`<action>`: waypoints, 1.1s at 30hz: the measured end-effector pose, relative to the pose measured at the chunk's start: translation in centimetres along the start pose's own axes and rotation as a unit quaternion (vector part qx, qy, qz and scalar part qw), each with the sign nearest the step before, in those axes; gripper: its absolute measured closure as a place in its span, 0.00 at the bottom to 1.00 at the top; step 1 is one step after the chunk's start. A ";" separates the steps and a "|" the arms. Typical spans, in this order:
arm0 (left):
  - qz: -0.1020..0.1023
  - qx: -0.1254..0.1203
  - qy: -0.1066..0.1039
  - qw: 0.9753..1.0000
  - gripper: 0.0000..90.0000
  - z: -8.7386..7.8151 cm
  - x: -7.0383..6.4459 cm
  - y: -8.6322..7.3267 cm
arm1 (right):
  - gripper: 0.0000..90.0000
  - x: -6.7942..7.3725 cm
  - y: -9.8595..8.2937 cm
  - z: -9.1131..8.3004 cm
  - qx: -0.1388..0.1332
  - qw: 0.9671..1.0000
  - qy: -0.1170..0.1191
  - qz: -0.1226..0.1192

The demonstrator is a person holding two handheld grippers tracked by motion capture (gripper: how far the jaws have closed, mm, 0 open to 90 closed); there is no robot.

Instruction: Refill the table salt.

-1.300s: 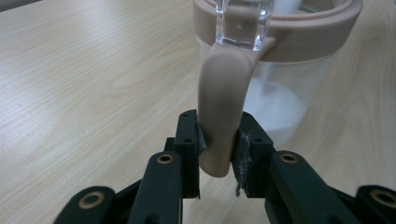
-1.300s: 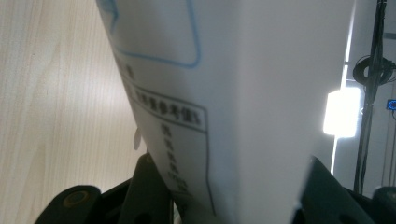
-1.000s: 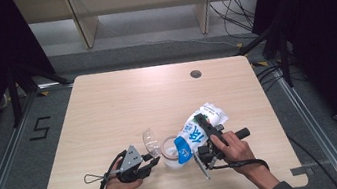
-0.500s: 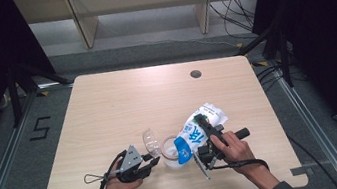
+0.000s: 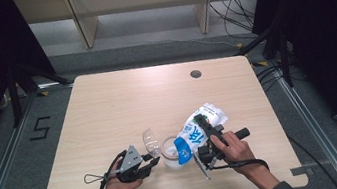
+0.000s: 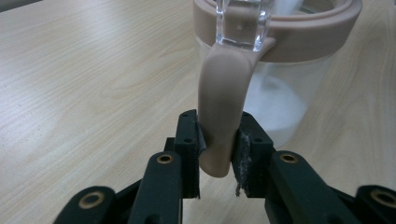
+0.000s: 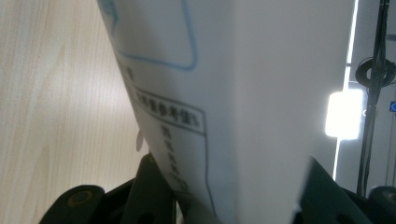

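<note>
The left gripper [image 6: 217, 158] is clamping its jaws on the tan handle [image 6: 223, 107] of a clear jar [image 5: 170, 151], which is standing on the counter [image 5: 123, 106] just ahead of them. The right gripper [image 5: 206, 137] is holding a white-and-blue bag [image 5: 196, 132] between its jaws, tilting its lower end over the jar's mouth.

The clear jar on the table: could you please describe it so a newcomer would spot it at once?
On the wooden table, look near the front edge, between the person's two hands. There stands the clear jar, with a beige rim whose tab the left gripper pinches. Unlike the blue-and-white bag tilted against it, it is transparent.
</note>
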State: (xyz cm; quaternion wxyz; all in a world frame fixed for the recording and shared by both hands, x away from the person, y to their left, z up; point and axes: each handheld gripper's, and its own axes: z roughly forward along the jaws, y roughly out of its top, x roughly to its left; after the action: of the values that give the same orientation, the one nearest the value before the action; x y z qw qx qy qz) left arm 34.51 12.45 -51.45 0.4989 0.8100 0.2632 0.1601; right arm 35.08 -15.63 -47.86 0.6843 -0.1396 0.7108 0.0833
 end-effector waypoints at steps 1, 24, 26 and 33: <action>0.000 0.000 0.001 1.000 0.81 0.0 0.0 0.0 | 0.76 0.0 0.0 0.0 0.001 1.000 0.000 0.002; -0.002 0.002 0.001 1.000 0.81 0.0 0.0 0.0 | 0.77 -0.9 0.1 0.0 -0.007 0.998 0.005 -0.061; -0.002 0.002 0.002 1.000 0.81 0.0 0.0 0.0 | 0.77 -0.3 0.0 -0.3 0.010 1.000 0.010 -0.020; -0.001 0.003 0.000 1.000 0.81 0.0 0.0 0.0 | 0.78 -0.2 0.1 -0.3 0.011 1.000 0.008 -0.017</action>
State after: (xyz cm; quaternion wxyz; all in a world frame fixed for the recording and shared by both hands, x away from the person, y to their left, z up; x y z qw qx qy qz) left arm 34.54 12.48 -51.42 0.4970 0.8108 0.2650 0.1591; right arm 34.79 -15.64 -47.67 0.6813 -0.1445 0.7149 0.0628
